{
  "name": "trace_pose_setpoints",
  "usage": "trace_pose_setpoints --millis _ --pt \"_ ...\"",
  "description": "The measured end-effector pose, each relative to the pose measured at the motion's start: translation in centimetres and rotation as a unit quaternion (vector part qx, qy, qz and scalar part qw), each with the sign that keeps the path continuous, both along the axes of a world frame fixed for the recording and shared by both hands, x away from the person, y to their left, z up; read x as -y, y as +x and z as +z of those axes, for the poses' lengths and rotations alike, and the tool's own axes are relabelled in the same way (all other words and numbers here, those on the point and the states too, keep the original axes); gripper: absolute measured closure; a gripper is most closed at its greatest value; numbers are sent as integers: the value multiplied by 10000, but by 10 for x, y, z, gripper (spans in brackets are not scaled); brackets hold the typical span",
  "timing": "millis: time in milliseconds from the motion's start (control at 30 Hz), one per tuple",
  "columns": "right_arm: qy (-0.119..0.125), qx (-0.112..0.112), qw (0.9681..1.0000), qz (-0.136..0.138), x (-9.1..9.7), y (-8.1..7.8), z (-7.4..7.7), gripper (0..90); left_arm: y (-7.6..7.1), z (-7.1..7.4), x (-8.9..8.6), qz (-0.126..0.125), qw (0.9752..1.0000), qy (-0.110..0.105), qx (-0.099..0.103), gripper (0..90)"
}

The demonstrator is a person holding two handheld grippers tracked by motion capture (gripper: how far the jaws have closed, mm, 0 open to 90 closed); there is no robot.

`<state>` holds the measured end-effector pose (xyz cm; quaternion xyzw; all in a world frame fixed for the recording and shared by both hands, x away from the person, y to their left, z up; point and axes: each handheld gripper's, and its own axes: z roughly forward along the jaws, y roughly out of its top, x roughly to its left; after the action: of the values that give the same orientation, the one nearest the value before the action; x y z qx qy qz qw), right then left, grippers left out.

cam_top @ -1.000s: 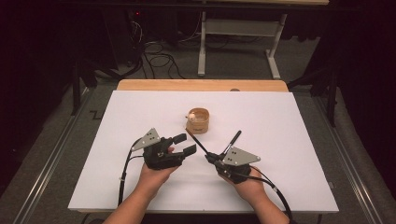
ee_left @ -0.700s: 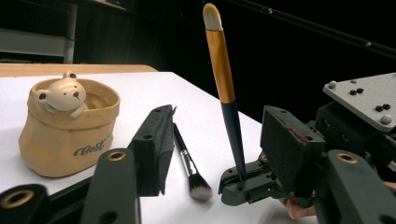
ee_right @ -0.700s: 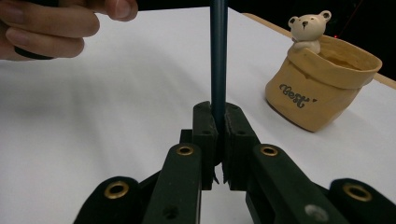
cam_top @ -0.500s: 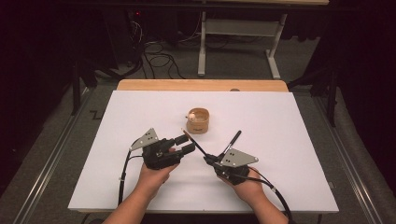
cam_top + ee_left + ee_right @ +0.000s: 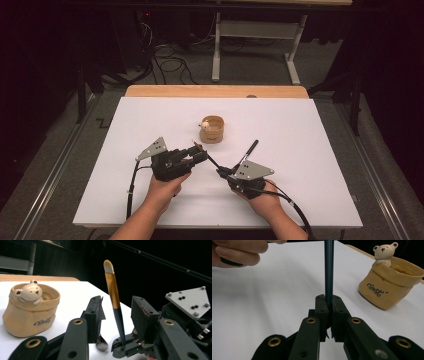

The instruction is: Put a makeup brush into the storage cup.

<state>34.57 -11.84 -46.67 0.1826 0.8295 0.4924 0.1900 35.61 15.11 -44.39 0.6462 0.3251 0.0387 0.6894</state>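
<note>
A makeup brush with a gold ferrule, pale tip and dark handle stands slanted above the table. My right gripper is shut on the handle's lower end, and in the high view this right gripper sits at centre right. My left gripper has a jaw on each side of the brush stem with gaps showing, so it is open; its jaws have just been closing. In the high view the left gripper meets the brush near its tip. A tan bear pot stands just beyond.
A second, black brush lies on the white table sheet beside my right gripper, its fluffy head on the sheet below my left jaws. The bear pot is close at the right. Desk legs and cables lie beyond the far edge.
The left gripper's jaws have narrowed around the upright brush. Both hands have stayed where they were, and the right gripper keeps its hold on the handle.
</note>
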Motion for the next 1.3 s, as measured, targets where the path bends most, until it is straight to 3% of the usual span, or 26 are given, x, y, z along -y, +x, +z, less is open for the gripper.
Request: trace_pose_setpoints --millis 233,833,1300 --pt "-117 8 9999 10 0 0 0 865 1 -1 -1 -45 9999 -93 -45 661" --pt "-98 -7 9999 31 -1 0 -1 865 1 -4 -5 -113 9994 -323 -70 803" --pt "-109 -10 9999 44 -2 0 -2 857 0 -3 -4 -263 9987 -435 -35 830"
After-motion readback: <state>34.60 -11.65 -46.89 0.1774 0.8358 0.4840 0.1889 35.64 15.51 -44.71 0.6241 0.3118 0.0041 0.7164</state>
